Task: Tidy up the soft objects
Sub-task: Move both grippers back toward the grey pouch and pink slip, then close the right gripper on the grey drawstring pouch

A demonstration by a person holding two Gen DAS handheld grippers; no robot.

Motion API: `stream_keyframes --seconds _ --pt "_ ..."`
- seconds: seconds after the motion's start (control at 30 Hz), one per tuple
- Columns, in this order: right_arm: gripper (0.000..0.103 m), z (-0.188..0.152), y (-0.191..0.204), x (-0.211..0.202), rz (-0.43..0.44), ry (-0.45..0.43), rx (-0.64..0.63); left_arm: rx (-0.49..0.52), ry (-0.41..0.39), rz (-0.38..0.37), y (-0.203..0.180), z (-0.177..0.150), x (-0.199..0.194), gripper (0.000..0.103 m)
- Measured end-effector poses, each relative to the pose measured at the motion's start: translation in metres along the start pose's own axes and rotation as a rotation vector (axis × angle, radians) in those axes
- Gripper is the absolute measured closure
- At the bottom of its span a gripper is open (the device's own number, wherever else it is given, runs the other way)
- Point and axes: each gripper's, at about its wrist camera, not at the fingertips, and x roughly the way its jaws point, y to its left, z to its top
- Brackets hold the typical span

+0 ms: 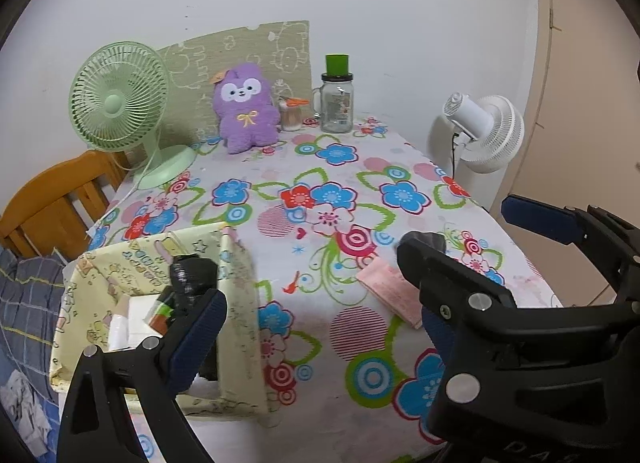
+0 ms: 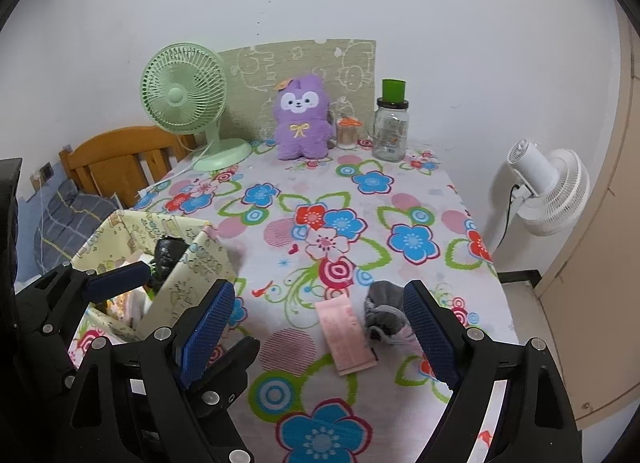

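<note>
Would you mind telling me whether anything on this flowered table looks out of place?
A crumpled grey sock and a folded pink cloth lie loose on the floral tablecloth, outside the pale yellow fabric bin.

You have, at the table's (image 2: 400,223) far edge against the wall: a green fan (image 2: 188,103) at left, a patterned board (image 2: 320,63) leaning behind, a small jar (image 2: 347,135) of sticks, and a glass jar (image 2: 390,131) with a green lid. Left of the table stands a wooden chair (image 2: 120,159); right of it, a white fan (image 2: 552,191) on the floor.
</note>
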Motion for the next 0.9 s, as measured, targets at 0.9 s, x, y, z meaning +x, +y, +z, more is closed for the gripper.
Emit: stream_keyframes --seconds 0.9 --pt "0.015 -0.04 -0.059 0.038 -0.023 0.063 0.075 0.035 0.088 -0.074 -0.048 -0.015 0.055 0.004"
